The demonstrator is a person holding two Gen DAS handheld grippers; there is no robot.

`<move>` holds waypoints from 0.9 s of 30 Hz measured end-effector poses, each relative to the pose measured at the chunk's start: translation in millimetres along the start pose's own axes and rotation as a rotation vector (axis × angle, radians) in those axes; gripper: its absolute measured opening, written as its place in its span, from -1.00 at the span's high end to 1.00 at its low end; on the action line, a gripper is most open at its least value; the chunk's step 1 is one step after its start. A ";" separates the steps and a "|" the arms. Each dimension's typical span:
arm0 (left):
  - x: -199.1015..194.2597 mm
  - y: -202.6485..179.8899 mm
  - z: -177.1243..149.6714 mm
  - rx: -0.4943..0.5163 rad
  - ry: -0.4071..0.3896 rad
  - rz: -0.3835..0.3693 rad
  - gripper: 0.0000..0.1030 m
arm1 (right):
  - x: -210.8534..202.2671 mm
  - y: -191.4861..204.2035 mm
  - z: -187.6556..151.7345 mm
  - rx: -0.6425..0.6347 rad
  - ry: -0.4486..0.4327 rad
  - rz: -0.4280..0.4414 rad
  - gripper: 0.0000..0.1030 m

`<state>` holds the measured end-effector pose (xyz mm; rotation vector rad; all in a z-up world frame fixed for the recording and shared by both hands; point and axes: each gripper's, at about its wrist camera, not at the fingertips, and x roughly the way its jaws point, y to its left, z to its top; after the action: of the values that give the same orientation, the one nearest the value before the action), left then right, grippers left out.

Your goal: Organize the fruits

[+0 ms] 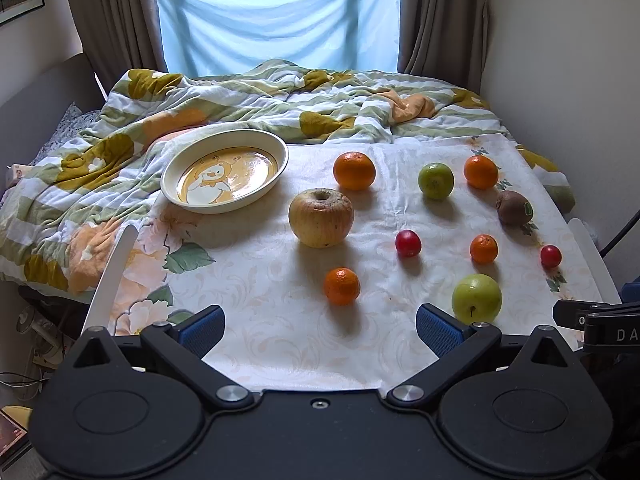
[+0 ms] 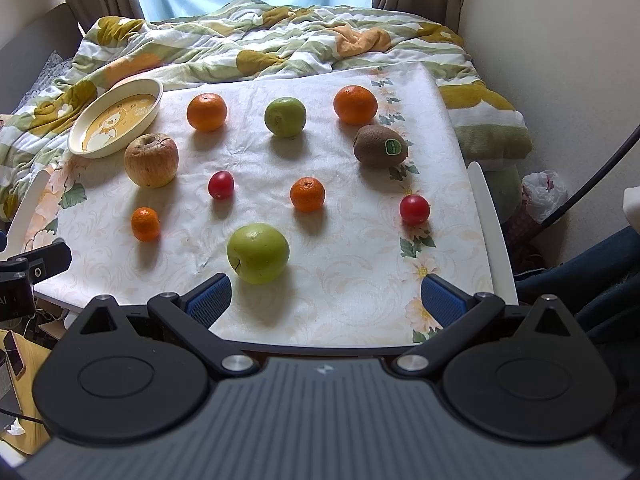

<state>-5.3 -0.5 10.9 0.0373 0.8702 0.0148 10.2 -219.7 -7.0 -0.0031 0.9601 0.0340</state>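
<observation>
Fruits lie spread over a floral cloth (image 1: 260, 320) on a small table: a yellowish apple (image 1: 321, 217), several oranges such as one near the front (image 1: 341, 286), two green apples (image 2: 258, 253) (image 2: 285, 117), a kiwi (image 2: 380, 146) and two small red fruits (image 2: 415, 209) (image 2: 221, 185). A cream plate (image 1: 176, 196) with a bear picture sits at the far left, with nothing in it. My left gripper (image 1: 320, 330) is open above the near edge. My right gripper (image 2: 326, 300) is open too, with the near green apple just ahead of its left finger.
Behind the table lies a bed with a rumpled striped quilt (image 1: 240, 100). A curtained window (image 1: 276, 12) is at the back and a wall (image 2: 560, 60) on the right. White table rails (image 2: 490, 220) flank the cloth. A black cable (image 2: 592, 184) hangs at right.
</observation>
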 end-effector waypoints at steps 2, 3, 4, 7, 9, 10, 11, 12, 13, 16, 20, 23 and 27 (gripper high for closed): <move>-0.5 0.4 0.8 0.000 0.000 -0.001 -1.00 | -0.3 0.4 -0.3 0.000 -0.001 -0.001 -1.00; 0.0 -0.2 0.0 -0.001 0.002 -0.001 -1.00 | -1.0 0.6 -0.2 0.000 -0.003 -0.001 -1.00; -0.9 0.9 0.9 -0.001 0.002 -0.003 -1.00 | -1.6 0.9 0.1 0.000 -0.003 -0.001 -1.00; -3.6 2.6 4.5 0.010 0.005 -0.010 -1.00 | -3.2 1.3 1.0 -0.003 -0.003 -0.003 -1.00; -4.5 3.4 6.5 0.020 0.005 -0.013 -1.00 | -8.6 5.6 4.3 -0.003 -0.006 -0.004 -1.00; -4.2 3.3 7.8 0.023 0.005 -0.014 -1.00 | -9.9 5.6 5.3 0.001 -0.007 -0.004 -1.00; -3.3 3.5 9.2 0.027 0.006 -0.018 -1.00 | -13.6 6.1 5.5 0.005 -0.009 -0.003 -1.00; -1.7 3.4 10.1 0.032 0.009 -0.025 -1.00 | -14.9 5.0 6.0 0.009 -0.011 -0.005 -1.00; 0.0 2.6 10.8 0.040 0.013 -0.030 -1.00 | -16.0 4.5 7.0 0.012 -0.013 -0.009 -1.00; 3.1 -1.2 11.3 0.070 0.006 -0.043 -1.00 | -16.1 -0.4 8.2 0.022 -0.017 -0.018 -1.00; 6.6 -12.3 7.8 0.094 -0.013 -0.078 -1.00 | -10.0 -9.0 9.2 0.015 -0.027 -0.018 -1.00; 13.6 -28.0 3.5 0.097 -0.009 -0.097 -1.00 | -1.4 -19.3 11.2 0.000 -0.042 -0.010 -1.00; 24.3 -53.0 -4.3 0.093 0.007 -0.119 -0.99 | 17.1 -36.7 14.5 -0.050 -0.056 0.006 -1.00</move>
<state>6.9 -52.7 -12.5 0.0721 0.8790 -0.1372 33.0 -255.6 -13.2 -0.0447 0.9030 0.0631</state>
